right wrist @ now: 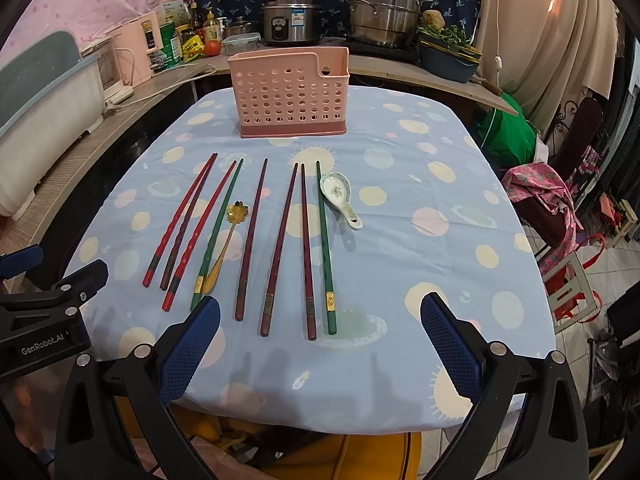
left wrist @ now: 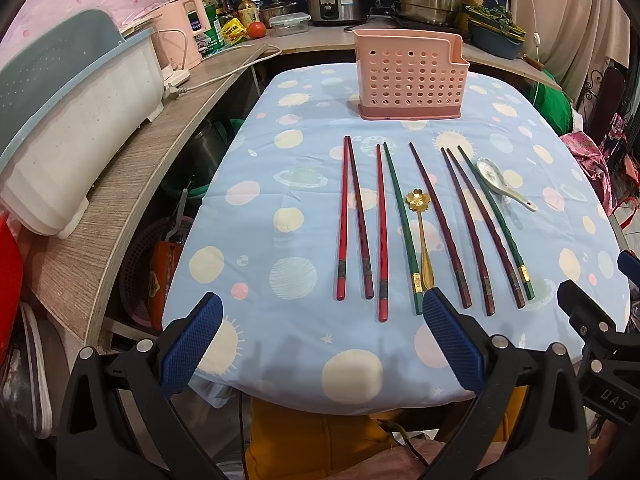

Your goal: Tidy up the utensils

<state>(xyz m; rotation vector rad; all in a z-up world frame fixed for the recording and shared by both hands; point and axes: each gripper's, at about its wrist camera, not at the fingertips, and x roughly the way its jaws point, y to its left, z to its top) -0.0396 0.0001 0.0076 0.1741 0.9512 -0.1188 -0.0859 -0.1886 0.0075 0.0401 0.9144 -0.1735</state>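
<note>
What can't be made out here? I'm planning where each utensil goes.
- Inside of the holder: both views show only its perforated front wall, so contents and dividers are hidden.
- Gold spoon handle end: the left hand-held gripper covers it in the left view.
- Chopstick band markings: too small in both views.

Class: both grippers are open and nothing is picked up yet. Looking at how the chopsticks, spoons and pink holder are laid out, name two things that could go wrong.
1. The gold spoon lies tight between a green chopstick and a dark one; closing the jaws there may catch or nudge a neighbour.
2. The pink holder stands free on loose cloth; dropping utensils in one-sidedly could tip or slide it.
</note>
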